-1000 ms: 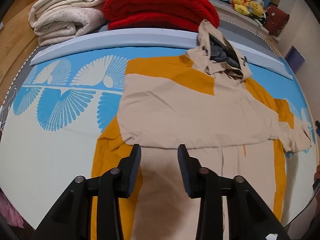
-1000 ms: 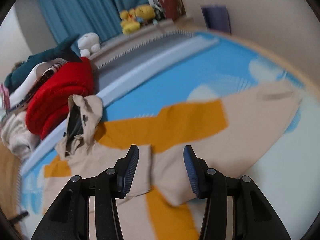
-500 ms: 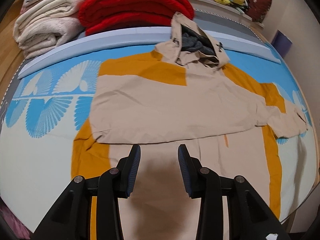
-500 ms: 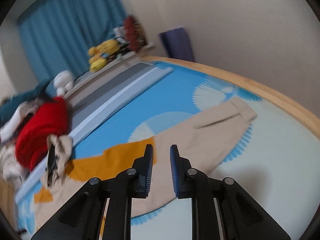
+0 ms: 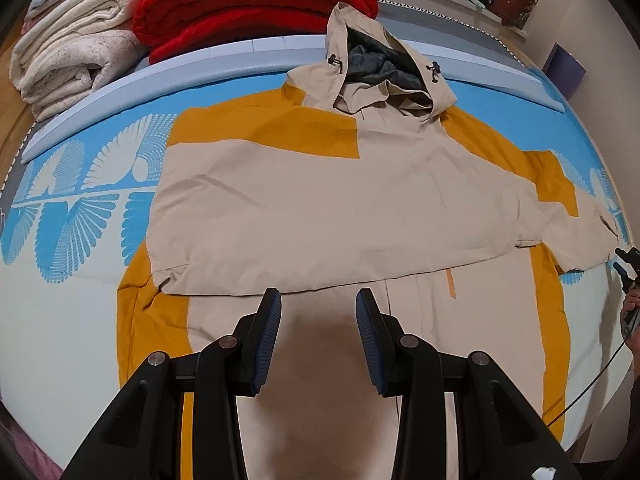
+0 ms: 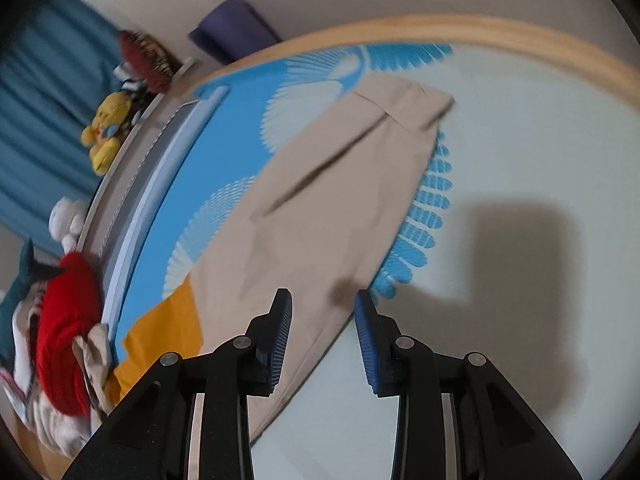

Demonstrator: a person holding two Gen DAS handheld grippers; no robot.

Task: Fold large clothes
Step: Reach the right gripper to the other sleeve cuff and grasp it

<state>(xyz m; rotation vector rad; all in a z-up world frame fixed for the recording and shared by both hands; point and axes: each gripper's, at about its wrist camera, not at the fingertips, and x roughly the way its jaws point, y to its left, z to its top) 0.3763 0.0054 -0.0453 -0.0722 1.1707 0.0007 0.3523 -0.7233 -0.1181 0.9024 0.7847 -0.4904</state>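
Right wrist view: right tool (image 6: 322,312), jaws opening, empty, above jacket (image 6: 320,216) sleeve edge, ready to fold.

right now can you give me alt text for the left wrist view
A beige and mustard hooded jacket lies spread on a blue-patterned bed cover, one sleeve folded across its chest. The left hand-held gripper hangs open above the jacket's lower front, holding nothing. Folded red and cream blankets sit behind.
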